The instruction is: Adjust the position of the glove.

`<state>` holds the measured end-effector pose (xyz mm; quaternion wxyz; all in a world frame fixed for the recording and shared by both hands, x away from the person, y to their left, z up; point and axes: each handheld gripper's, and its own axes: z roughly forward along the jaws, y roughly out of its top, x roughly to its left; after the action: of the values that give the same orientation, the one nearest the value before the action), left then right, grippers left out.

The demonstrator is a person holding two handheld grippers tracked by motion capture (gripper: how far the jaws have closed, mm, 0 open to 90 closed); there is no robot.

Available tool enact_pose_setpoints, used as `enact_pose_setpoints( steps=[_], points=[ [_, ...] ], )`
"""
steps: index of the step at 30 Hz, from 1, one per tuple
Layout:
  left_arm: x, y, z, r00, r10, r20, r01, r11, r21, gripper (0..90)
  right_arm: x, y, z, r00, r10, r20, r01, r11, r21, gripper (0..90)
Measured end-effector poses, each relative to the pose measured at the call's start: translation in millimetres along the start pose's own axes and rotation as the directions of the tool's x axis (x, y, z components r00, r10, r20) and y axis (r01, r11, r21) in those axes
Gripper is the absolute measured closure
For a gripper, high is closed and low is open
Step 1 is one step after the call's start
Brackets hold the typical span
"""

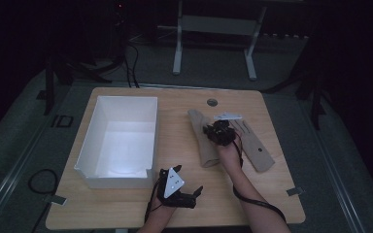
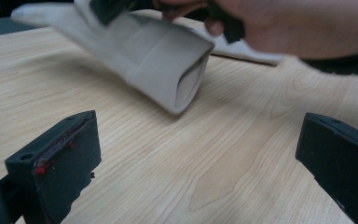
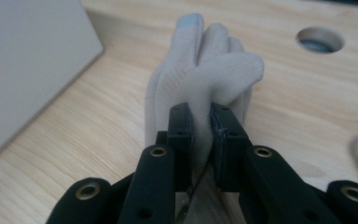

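Light wood table, round hole near far edge. On it: white open box left, two beige gloves, probably a pair — left glove, right glove.

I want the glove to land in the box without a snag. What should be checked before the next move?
1. Right gripper pinches the glove: ok, jaws shut on a fold of fabric.
2. Glove cuff lifted off the table: ok in the left gripper view; the fingertip end, cannot tell.
3. Second glove left lying apart: ok.
4. White box open, nothing seen inside: ok.
5. Left gripper out of the path: ok, open and near the table's front edge.
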<state>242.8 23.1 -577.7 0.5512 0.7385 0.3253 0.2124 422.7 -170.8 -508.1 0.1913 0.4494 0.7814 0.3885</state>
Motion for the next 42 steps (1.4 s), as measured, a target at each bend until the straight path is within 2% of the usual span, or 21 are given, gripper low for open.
enact_pose_setpoints(
  steps=[6, 9, 13, 16, 20, 24, 27, 29, 34, 37, 40, 42],
  points=[
    [-0.1, 0.1, 0.0, 1.0, 0.002, -0.002, -0.002, 1.0, 0.002, 0.3, 1.0, 0.1, -28.9, 0.9961, 0.082, 0.032, -0.08, 0.995, -0.06, 79.6],
    [-0.3, 0.0, 0.1, 1.0, -0.001, -0.002, 0.001, 1.0, 0.001, 0.3, 0.6, -7.1, -38.1, 0.9913, 0.12, 0.054, -0.116, 0.991, -0.07, 79.6],
    [-0.5, 0.1, 0.1, 1.0, 0.0, -0.003, 0.0, 1.0, 0.002, 0.3, 0.4, -22.1, -45.6, 0.9847, 0.143, 0.099, -0.137, 0.988, -0.065, 79.4],
    [-0.4, 0.1, 0.0, 1.0, 0.001, -0.003, -0.001, 1.0, 0.003, 0.3, 0.7, -38.5, -45.8, 0.9801, 0.153, 0.126, -0.149, 0.988, -0.04, 79.4],
    [-0.6, 0.2, 0.1, 1.0, 0.003, -0.003, -0.003, 1.0, 0.004, 0.3, 1.6, -60.3, -36.9, 0.9753, 0.138, 0.172, -0.141, 0.99, 0.001, 79.1],
    [-0.5, 0.2, 0.0, 1.0, 0.002, -0.002, -0.002, 1.0, 0.003, 0.3, 0.3, -75.3, -26.1, 0.9718, 0.146, 0.185, -0.155, 0.987, 0.035, 78.2],
    [-0.5, 0.1, 0.1, 1.0, 0.004, -0.003, -0.004, 1.0, 0.001, 0.3, 0.0, -81.6, -20.4, 0.9754, 0.135, 0.175, -0.145, 0.988, 0.045, 76.2],
    [-0.6, 0.1, 0.1, 1.0, 0.006, -0.002, -0.006, 1.0, 0.0, 0.3, 0.8, -83.1, -18.8, 0.9789, 0.109, 0.173, -0.118, 0.992, 0.046, 73.3],
    [-0.7, 0.0, 0.0, 1.0, 0.005, 0.0, -0.005, 1.0, 0.001, 0.3, -1.0, -86.0, -14.6, 0.9904, 0.038, 0.133, -0.044, 0.998, 0.041, 59.9],
    [-0.6, 0.0, 0.1, 1.0, 0.003, -0.001, -0.003, 1.0, -0.001, 0.4, -1.0, -84.1, -15.8, 0.9917, 0.026, 0.126, -0.033, 0.998, 0.049, 55.2],
    [-0.4, 0.1, 0.0, 1.0, 0.005, 0.0, -0.005, 1.0, 0.001, 0.3, -1.8, -79.1, -22.0, 0.9922, 0.009, 0.125, -0.013, 1.0, 0.026, 52.7],
    [-0.7, 0.1, -0.1, 1.0, 0.005, 0.001, -0.005, 1.0, 0.001, 0.4, -5.3, -73.5, -30.1, 0.9929, -0.014, 0.118, 0.016, 1.0, -0.012, 53.0]
  ],
)
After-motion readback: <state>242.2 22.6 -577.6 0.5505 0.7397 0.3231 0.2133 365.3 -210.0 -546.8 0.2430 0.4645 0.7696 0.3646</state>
